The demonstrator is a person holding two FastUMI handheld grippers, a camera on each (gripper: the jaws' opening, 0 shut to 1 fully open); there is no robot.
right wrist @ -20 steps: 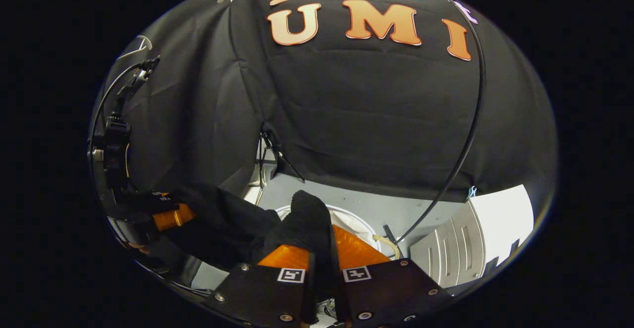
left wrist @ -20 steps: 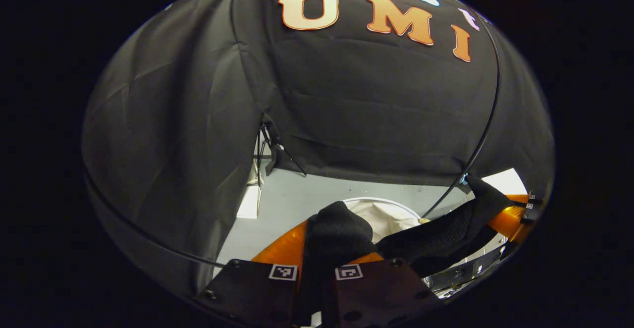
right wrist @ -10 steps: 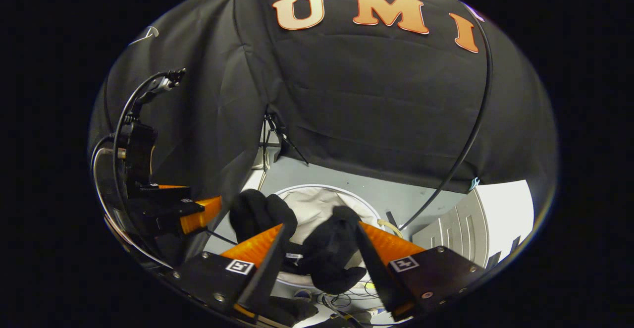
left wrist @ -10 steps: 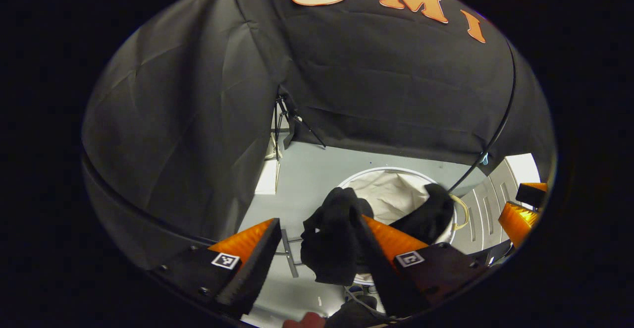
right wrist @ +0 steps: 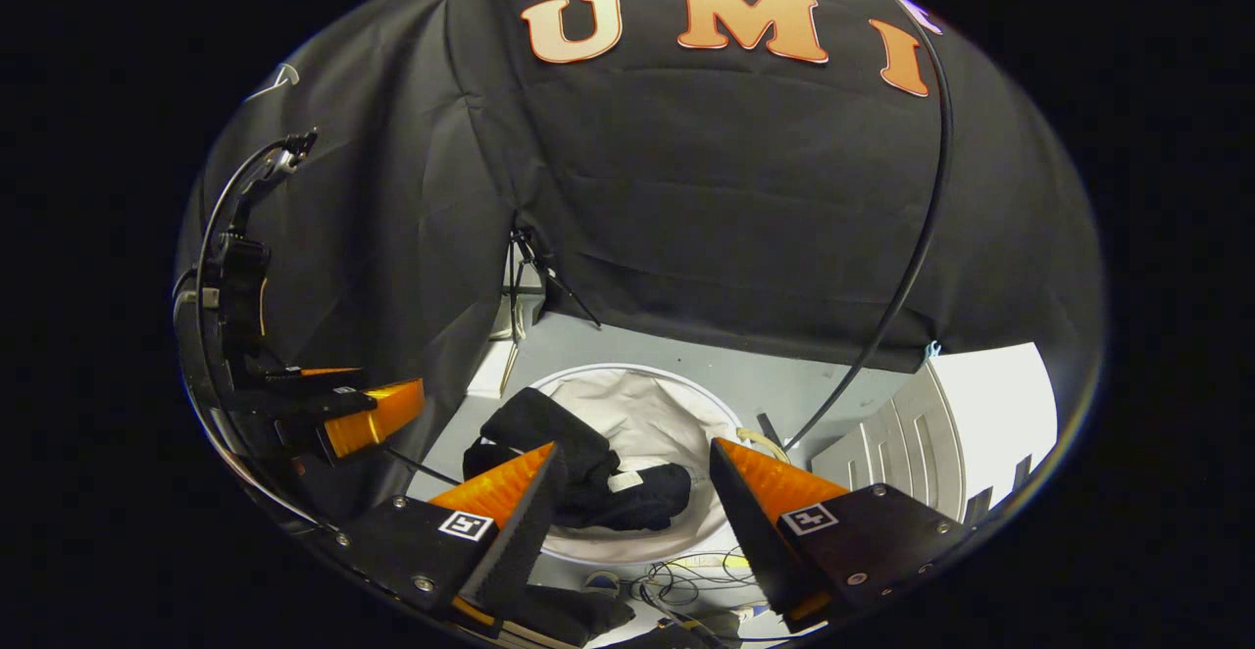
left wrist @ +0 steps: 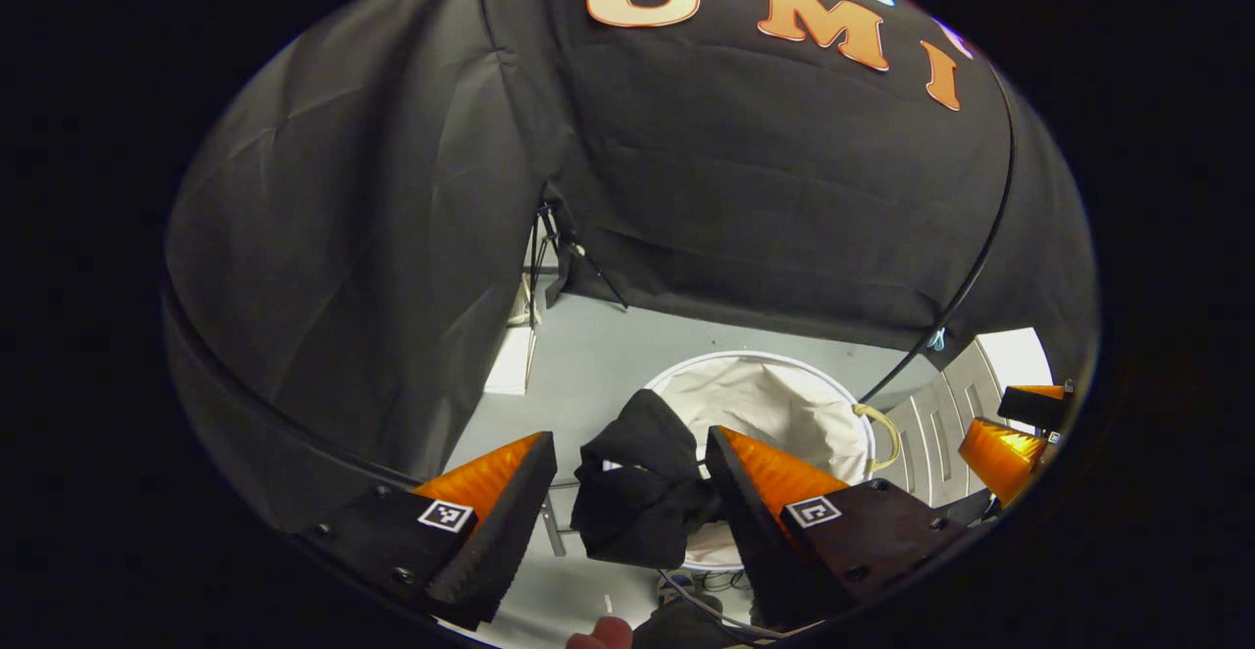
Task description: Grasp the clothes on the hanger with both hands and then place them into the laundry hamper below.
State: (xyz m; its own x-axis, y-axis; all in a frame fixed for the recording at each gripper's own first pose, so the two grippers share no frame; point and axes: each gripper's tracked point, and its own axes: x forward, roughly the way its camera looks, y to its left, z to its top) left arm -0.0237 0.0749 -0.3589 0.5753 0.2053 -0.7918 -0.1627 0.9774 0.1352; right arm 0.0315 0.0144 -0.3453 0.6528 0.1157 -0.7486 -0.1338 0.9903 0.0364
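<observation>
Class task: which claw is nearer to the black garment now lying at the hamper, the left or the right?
Too close to call. Both the left claw and right claw hang open above the black garment, which lies over the hamper's rim.

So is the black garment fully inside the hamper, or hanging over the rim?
Hanging over the rim. The black garment lies bunched across the hamper's near-left edge, part inside on the pale liner, part outside. Both grippers are open, clear of it.

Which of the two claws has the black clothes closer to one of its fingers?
The left claw: the black clothes lie against its right finger. At the right claw they sit apart, below.
</observation>
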